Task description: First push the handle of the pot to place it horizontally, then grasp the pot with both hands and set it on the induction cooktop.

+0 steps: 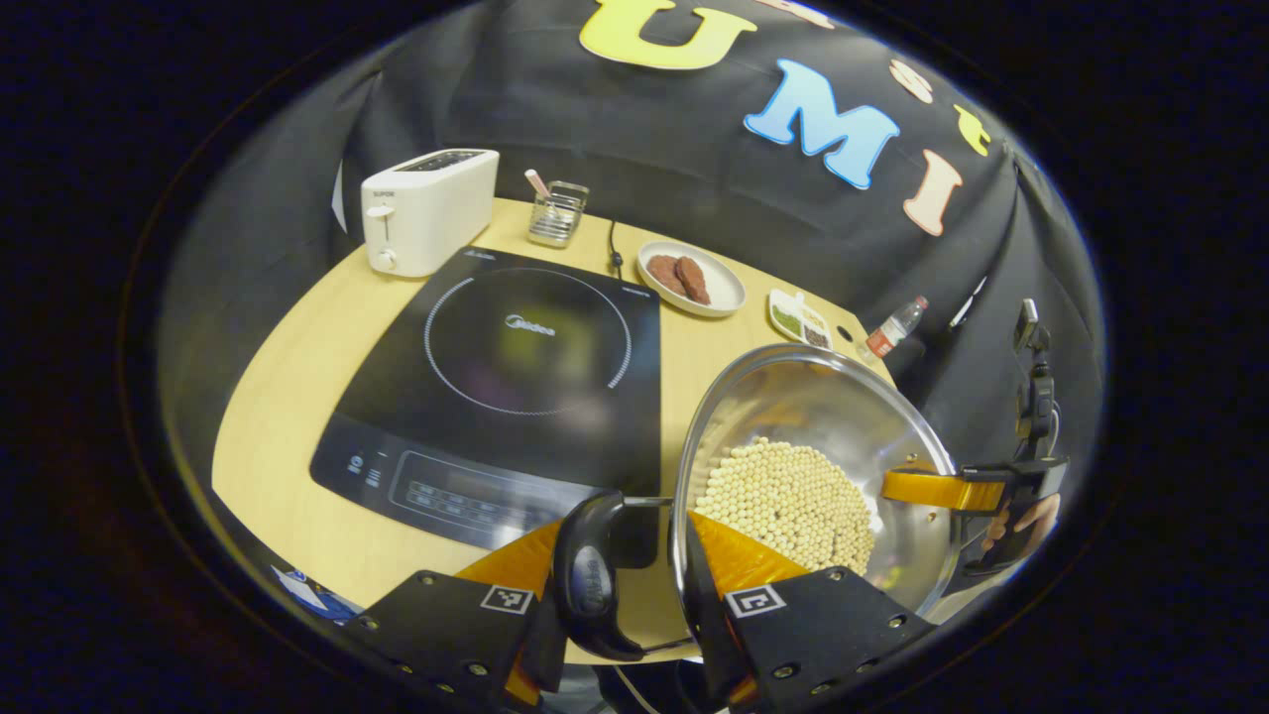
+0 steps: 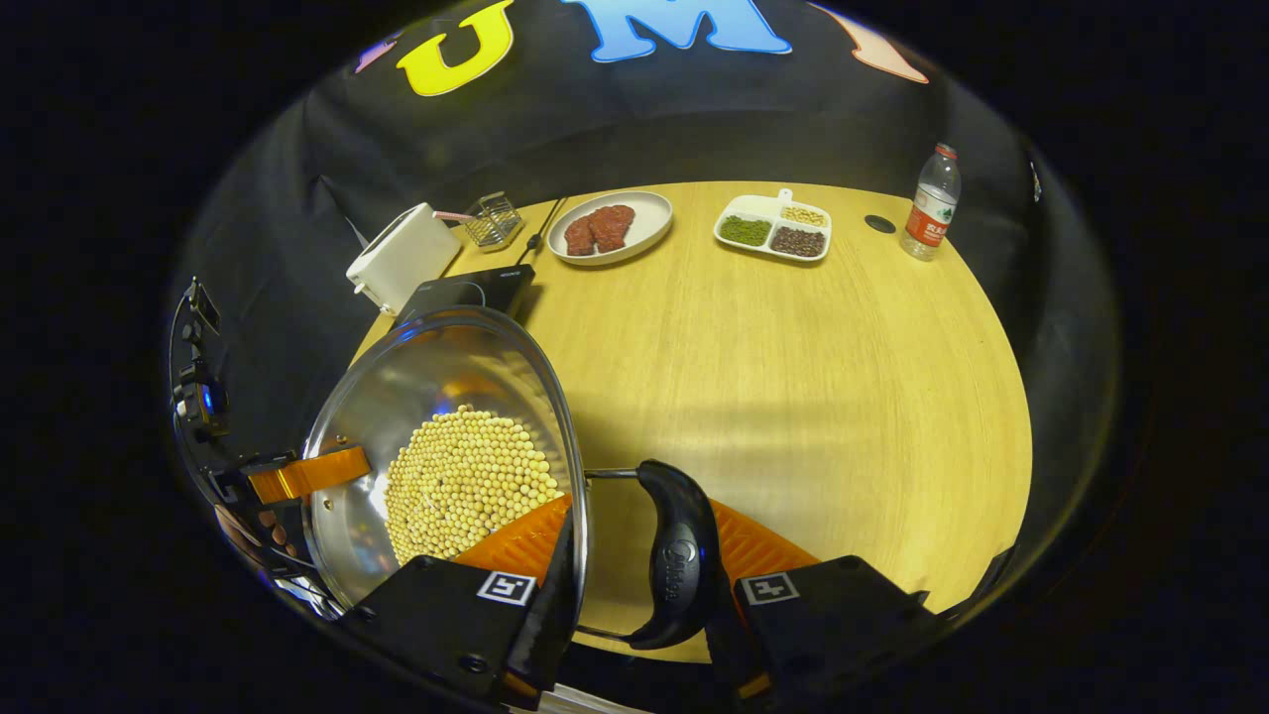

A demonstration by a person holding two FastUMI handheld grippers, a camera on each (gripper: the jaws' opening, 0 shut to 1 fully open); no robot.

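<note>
My left claw (image 1: pixel 634 595) is clamped on the pot (image 1: pixel 823 397) at its near rim and black side handle (image 1: pixel 593 580), one finger inside the rim, the other outside the handle. My right claw (image 2: pixel 634 605) grips the opposite handle (image 2: pixel 676 565) the same way. The pot, holding pale beans (image 1: pixel 788 501), tilts just beside the induction cooktop (image 1: pixel 506 387) on the desk (image 1: pixel 288 416); whether its base touches the desk I cannot tell. A toaster (image 1: pixel 428 210) stands behind.
</note>
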